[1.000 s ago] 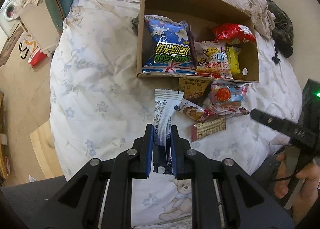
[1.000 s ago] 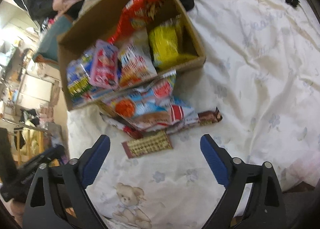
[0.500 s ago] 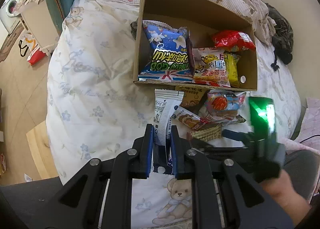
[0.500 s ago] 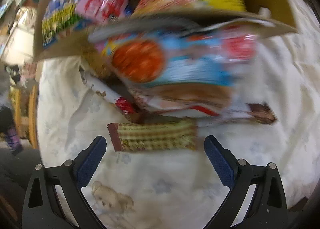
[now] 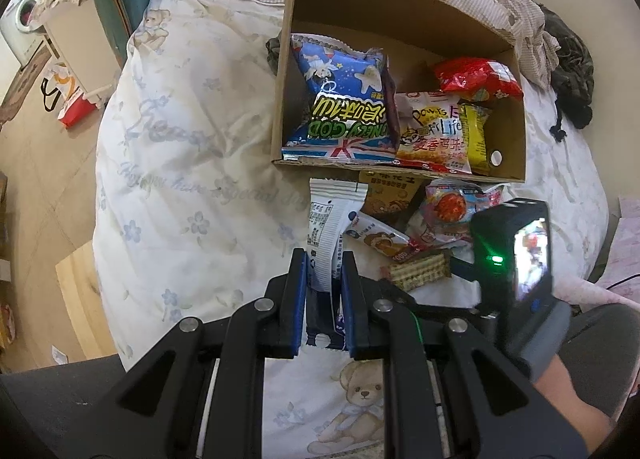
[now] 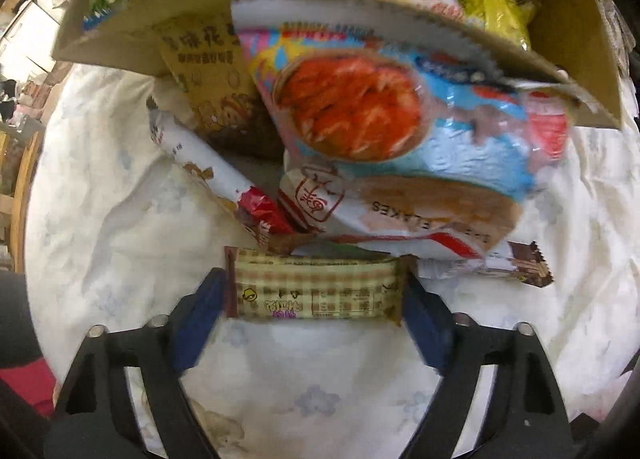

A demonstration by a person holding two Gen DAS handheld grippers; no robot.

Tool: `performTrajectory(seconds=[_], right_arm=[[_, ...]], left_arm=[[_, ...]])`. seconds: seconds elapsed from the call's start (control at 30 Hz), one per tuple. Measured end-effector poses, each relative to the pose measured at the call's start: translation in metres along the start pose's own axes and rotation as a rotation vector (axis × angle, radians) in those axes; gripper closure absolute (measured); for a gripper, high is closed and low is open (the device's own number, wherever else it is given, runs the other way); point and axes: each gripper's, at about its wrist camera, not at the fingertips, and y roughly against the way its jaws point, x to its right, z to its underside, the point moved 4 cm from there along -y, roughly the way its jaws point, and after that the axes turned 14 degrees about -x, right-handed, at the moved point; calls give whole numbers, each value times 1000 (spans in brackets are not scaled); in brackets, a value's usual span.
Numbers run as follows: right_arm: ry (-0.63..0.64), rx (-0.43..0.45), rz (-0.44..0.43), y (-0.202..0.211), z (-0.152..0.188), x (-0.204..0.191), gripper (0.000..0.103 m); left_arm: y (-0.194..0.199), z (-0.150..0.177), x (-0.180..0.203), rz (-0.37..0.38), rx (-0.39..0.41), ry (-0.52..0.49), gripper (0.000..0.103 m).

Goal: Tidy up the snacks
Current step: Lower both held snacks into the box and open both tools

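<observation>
The right gripper (image 6: 316, 323) is straddling the wafer bar (image 6: 316, 291) on the bed (image 6: 112, 219) just in front of the box (image 5: 400, 11), its fingers having just been closing on the bar's two short ends, the long axis running straight across from pad to pad. The left gripper (image 5: 324, 295), near the bar, is clenching a white packet (image 5: 326, 231). Blur is hiding whether the right pads are pressing yet.
</observation>
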Motion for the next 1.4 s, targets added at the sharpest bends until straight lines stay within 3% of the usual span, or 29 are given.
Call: performTrajectory(seconds=[0.4,0.53,0.8,0.97,1.17,1.4], right_arm=[[9,18,-168,57,43,-25,20],[-34,98,-267,91,46,-12,20],[-131,264,-366,153,10,38,20],[-136,285,-306,157,-24,66,19],[-169,273,-288,145,-60,86,19],[-184,252,-398,125,-79,88,18]], left_arm=[[-2,-1,-13,-14,6,39,90],[3,-2,-16,-13,33,56,90],[15,-7,-18,-57,115,56,90],[30,-19,-9,-53,134,21,90],[58,-66,8,-93,209,-37,90],[58,-128,32,-112,211,-91,90]])
